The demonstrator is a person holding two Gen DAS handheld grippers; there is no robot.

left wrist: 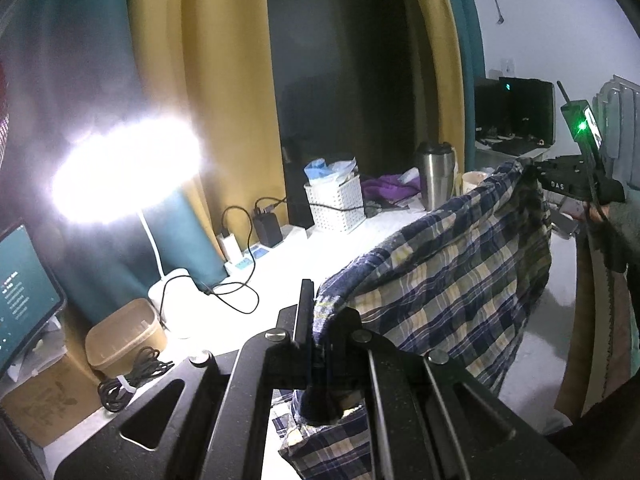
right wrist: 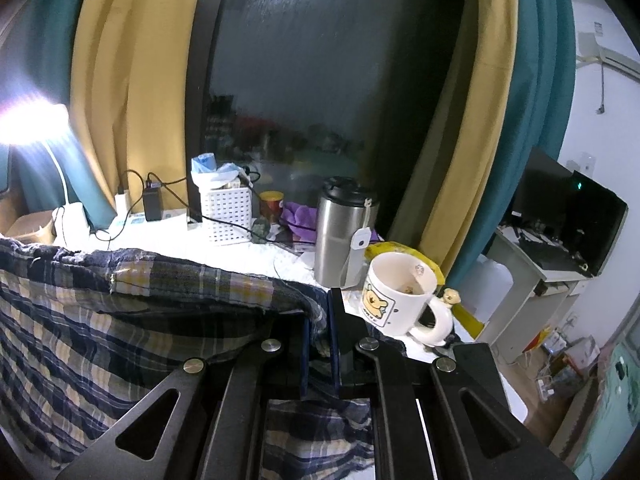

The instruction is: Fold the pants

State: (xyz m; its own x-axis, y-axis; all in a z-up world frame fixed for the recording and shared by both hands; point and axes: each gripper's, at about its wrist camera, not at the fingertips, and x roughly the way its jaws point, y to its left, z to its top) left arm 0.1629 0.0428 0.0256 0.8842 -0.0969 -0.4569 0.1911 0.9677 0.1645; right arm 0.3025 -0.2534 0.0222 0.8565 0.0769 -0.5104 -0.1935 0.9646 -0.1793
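Both sets of fingers clenched tight: left gripper [left wrist: 320, 320] and right gripper [right wrist: 320, 320] pinch the plaid pants [left wrist: 452, 264] at lower centre.

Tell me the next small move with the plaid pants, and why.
Probably lower both ends together onto the bare white table nearer the camera. The left gripper and right gripper are each shut on an end of the plaid pants, which hang stretched between them above the table. The mug and steel tumbler stand close by the right end, so keep clear of them.
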